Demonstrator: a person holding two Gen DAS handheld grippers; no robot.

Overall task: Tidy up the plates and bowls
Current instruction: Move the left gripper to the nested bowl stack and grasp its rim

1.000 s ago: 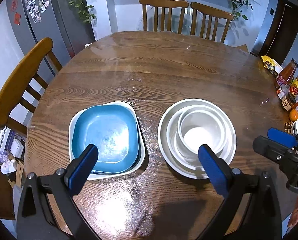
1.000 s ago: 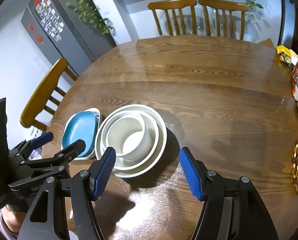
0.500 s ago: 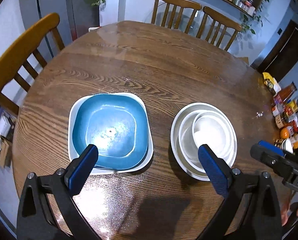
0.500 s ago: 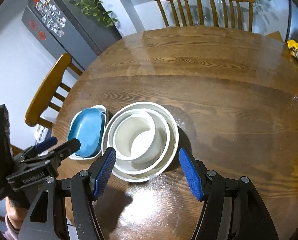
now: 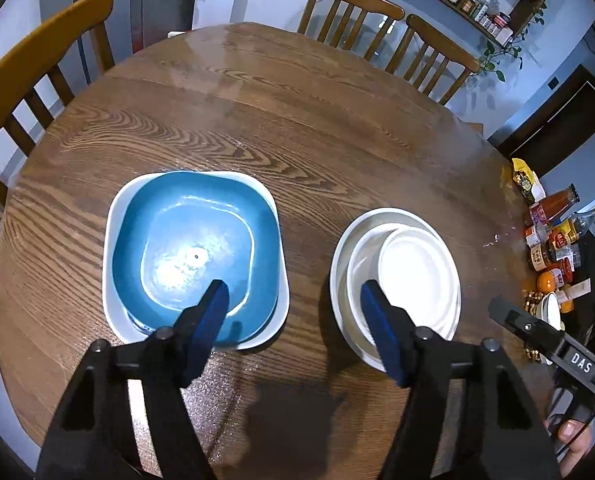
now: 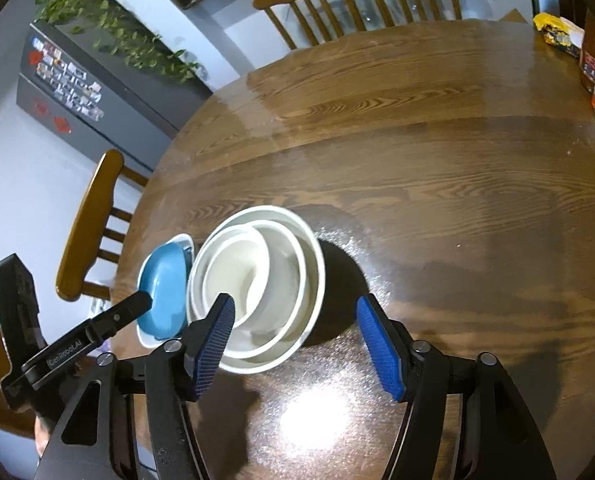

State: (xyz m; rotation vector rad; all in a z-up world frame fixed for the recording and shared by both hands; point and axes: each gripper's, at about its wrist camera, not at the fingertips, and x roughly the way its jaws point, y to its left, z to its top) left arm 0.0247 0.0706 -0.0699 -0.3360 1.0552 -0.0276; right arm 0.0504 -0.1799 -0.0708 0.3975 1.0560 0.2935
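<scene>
Since a second ago, both tools are seen raised higher above the stacks, and the left tool (image 5: 295, 312) is narrowed yet spread and empty; the right tool (image 6: 297, 334) is spread, empty. Sorting appears done: glossy blue square bowl (image 5: 195, 248) nested in white square plate (image 5: 115, 280), round white bowls (image 5: 415, 276) nested alongside. The round wooden worktop (image 5: 297, 120) is ringed by wooden chairs (image 5: 353, 10); condiment bottles (image 5: 553, 232) are crowded at its edge.

Overhead glare on table (image 6: 317, 416), fisheye-warped edges.

Left tool (image 5: 295, 312) and right tool (image 6: 295, 328) both gape, empty.
</scene>
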